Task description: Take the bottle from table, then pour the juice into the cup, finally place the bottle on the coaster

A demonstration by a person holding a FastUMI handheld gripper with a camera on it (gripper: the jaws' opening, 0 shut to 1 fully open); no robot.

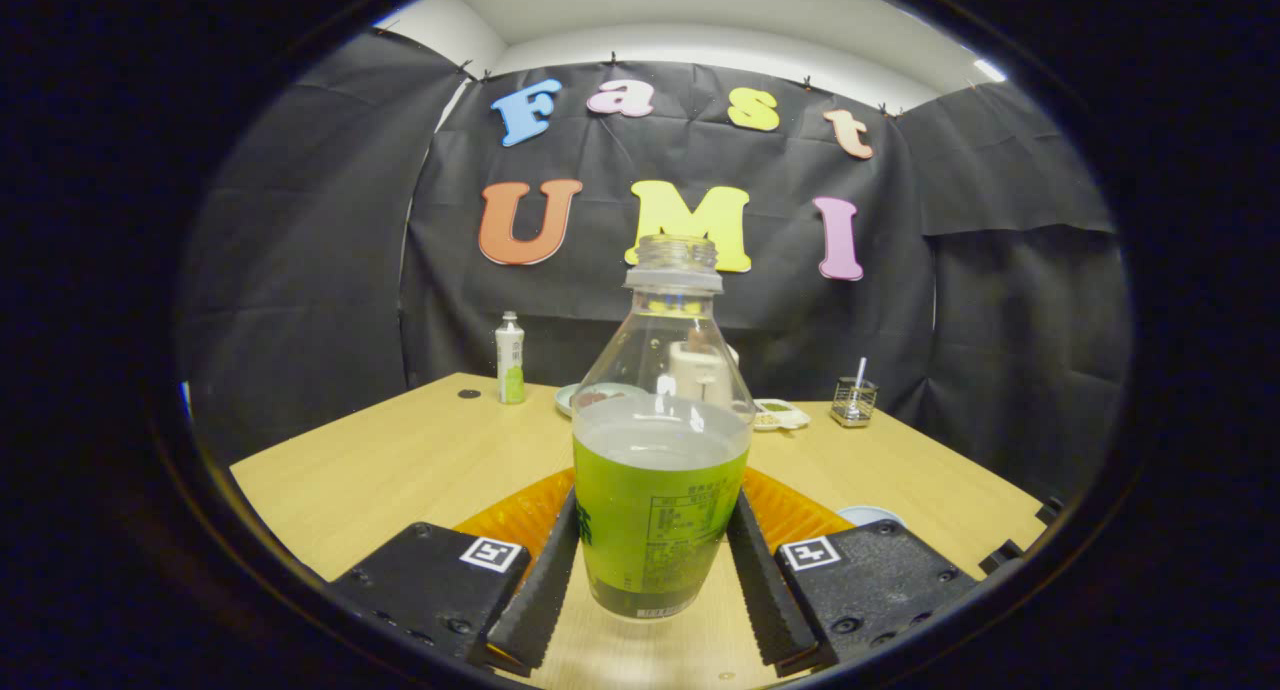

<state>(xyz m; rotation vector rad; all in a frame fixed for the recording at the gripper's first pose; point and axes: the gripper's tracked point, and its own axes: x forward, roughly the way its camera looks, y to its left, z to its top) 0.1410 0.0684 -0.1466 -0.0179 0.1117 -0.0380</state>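
Note:
A clear bottle (660, 410) with no cap and a green label stands upright between my fingers. It is about half full of green juice. My gripper (655, 505) is shut on the bottle, each finger pressing on one side of the label. An orange ribbed coaster (510, 518) lies on the wooden table (400, 460) just behind the bottle and under the fingertips. I cannot tell whether the bottle's base rests on the table or hangs just above it. A pale cup-like shape (700, 370) shows through the bottle's clear upper part, further back on the table.
At the table's far edge stand a small white and green bottle (510, 370), a plate (585, 398), a white dish (782, 414) and a small metal holder (855, 401) with a stick in it. A pale blue round thing (868, 515) lies beside the right finger.

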